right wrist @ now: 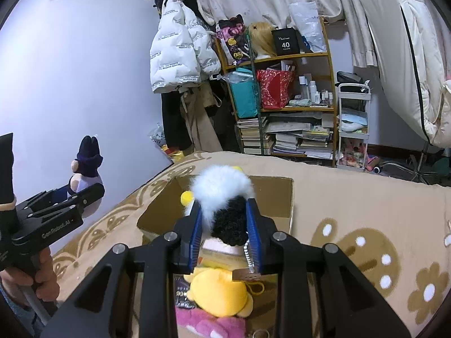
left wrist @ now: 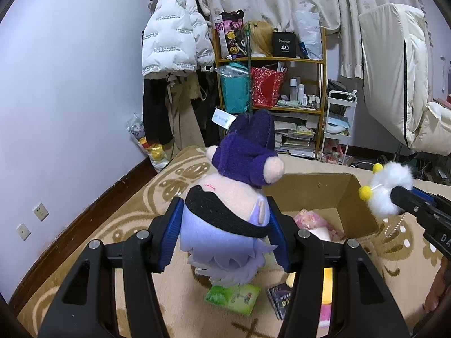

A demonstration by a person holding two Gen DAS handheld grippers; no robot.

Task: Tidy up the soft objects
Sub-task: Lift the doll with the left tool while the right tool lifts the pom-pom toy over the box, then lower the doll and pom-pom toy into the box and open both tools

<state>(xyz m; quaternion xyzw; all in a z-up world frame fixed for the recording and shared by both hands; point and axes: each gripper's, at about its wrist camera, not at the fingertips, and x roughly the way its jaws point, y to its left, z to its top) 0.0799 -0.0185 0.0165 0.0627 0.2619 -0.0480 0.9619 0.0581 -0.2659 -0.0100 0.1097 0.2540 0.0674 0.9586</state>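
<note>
My left gripper [left wrist: 225,219] is shut on a plush doll [left wrist: 234,197] with a purple hood, pale face and lilac hair, held above the bed beside an open cardboard box [left wrist: 310,191]. My right gripper [right wrist: 227,219] is shut on a fluffy white and black pompom toy [right wrist: 222,197] with yellow balls and a bead chain, held over the box [right wrist: 270,197]. The pompom toy also shows at the right of the left wrist view [left wrist: 389,191]. The doll also shows at the left of the right wrist view [right wrist: 84,169]. A pink plush [left wrist: 313,222] lies inside the box.
A yellow plush [right wrist: 222,290] and a pink plush [right wrist: 208,324] lie on the patterned bed cover [right wrist: 366,225] below my right gripper. A green tissue pack [left wrist: 234,298] and a dark booklet [left wrist: 279,298] lie near. A cluttered shelf [left wrist: 282,84] and hanging coats [left wrist: 172,42] stand behind.
</note>
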